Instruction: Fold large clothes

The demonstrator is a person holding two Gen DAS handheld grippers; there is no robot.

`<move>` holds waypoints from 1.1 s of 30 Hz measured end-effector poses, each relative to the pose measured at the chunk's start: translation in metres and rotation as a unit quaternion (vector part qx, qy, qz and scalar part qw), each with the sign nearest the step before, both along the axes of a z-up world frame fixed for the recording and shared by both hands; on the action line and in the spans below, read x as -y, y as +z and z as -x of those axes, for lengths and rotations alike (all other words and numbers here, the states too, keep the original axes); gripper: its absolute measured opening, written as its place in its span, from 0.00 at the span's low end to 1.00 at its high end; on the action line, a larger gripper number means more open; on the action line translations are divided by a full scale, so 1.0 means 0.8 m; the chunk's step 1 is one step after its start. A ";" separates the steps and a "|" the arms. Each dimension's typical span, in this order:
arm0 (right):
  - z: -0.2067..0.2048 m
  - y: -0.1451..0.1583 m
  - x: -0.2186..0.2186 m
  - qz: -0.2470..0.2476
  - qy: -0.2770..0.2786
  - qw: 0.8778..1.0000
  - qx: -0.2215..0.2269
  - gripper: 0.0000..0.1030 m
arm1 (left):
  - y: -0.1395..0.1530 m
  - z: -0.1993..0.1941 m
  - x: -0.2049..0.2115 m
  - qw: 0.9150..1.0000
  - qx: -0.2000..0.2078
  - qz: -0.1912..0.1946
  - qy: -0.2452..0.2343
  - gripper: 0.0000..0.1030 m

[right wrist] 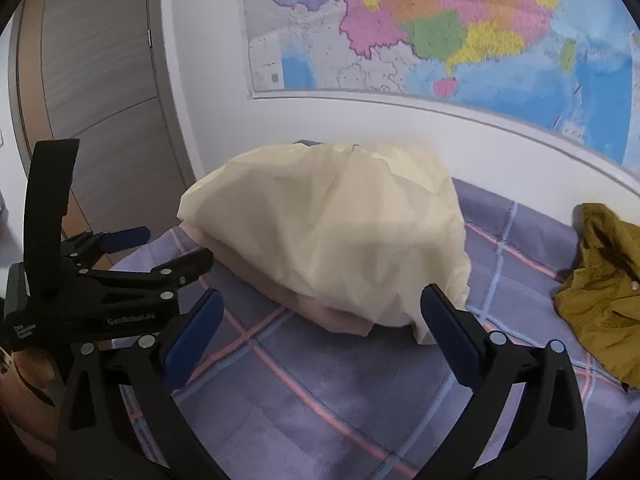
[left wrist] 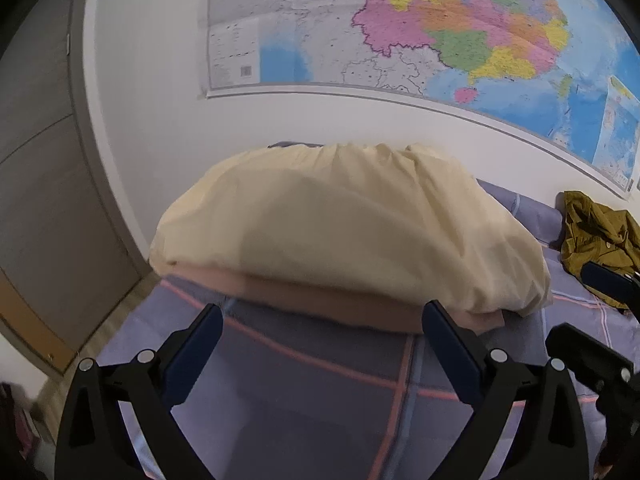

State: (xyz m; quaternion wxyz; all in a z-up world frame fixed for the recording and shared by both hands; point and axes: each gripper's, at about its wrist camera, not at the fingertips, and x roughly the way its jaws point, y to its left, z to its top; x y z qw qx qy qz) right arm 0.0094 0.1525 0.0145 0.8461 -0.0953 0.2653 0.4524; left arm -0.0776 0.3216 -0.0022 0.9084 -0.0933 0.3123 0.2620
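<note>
- A cream garment, folded into a rounded bundle, was seen lying on a pinkish folded piece, the two stacked on the bed sheet.
- The stack was found just ahead of the left gripper, beyond its fingertips; the pink edge ran across the gap between the tips, but no pad was seen pressing on it.
- The jaws of the left gripper were spread wide and nothing was held between them; only the checked sheet was seen in the gap.
- From the right gripper the same bundle lay ahead and slightly toward its left fingertip, the cream hem reaching down near the right fingertip; contact could not be told.
- The right gripper's jaws were likewise spread fully apart and empty.
- The left gripper was seen to the left of the right one, level with the near corner of the stack.
- An olive-green garment was left crumpled on the sheet, well off to the right of both grippers, apart from the stack.
- Behind the bed a white wall was seen carrying a large coloured map, and a grey door stood far left.
</note>
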 end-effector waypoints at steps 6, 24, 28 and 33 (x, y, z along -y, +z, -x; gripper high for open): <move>0.017 -0.006 0.013 0.001 -0.004 1.000 0.007 0.95 | 0.004 0.022 0.017 1.000 0.009 0.000 0.014 0.94; 0.041 -0.016 0.054 -0.022 -0.020 0.999 -0.017 0.95 | 0.015 0.051 0.066 0.999 0.004 -0.039 0.035 0.93; 0.045 -0.014 0.061 -0.023 -0.020 0.999 -0.015 0.95 | 0.015 0.053 0.074 0.999 0.005 -0.043 0.032 0.94; 0.050 -0.012 0.069 -0.027 -0.020 0.999 -0.010 0.95 | 0.017 0.056 0.084 0.999 0.006 -0.046 0.029 0.94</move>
